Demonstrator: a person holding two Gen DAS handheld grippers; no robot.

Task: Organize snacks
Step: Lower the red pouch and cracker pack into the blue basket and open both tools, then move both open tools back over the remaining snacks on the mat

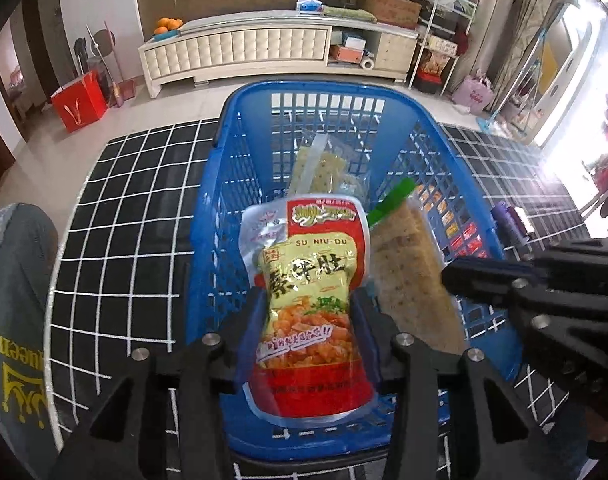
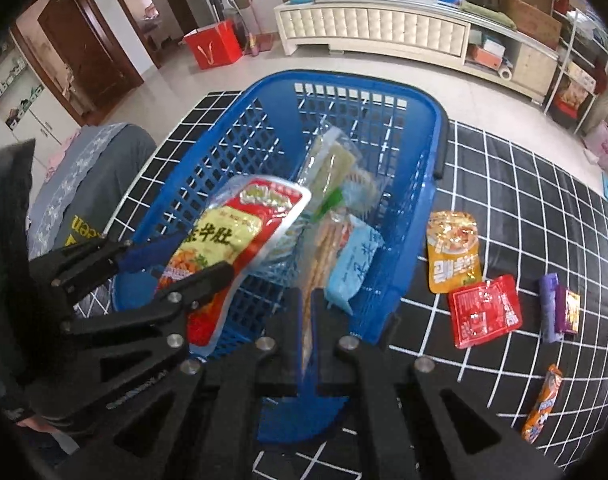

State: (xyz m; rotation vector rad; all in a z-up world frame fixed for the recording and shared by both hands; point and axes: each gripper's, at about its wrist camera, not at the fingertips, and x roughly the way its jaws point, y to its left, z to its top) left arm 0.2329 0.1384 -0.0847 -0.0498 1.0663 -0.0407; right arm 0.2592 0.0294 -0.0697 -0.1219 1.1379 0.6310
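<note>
Over the blue plastic basket (image 1: 208,200), my left gripper (image 1: 310,312) is shut on a red and yellow snack pouch (image 1: 316,248), its blue pads pressing both sides. The right wrist view shows that pouch (image 2: 228,232) hanging tilted above the basket's left half. My right gripper (image 2: 310,300) is shut on a flat pack of brown crackers (image 1: 404,264) with a green tab, which I see edge-on between its fingers. The pack hangs inside the basket's right half. In the left wrist view the right gripper (image 1: 452,280) comes in from the right.
Inside the basket lie a pale cracker pack (image 1: 324,168) and a light blue pack (image 2: 356,264). On the black grid mat (image 2: 504,200) to the right lie an orange pouch (image 2: 454,252), a red pouch (image 2: 484,312), purple packs (image 2: 560,308) and an orange stick (image 2: 542,408). Grey fabric (image 1: 16,320) lies left.
</note>
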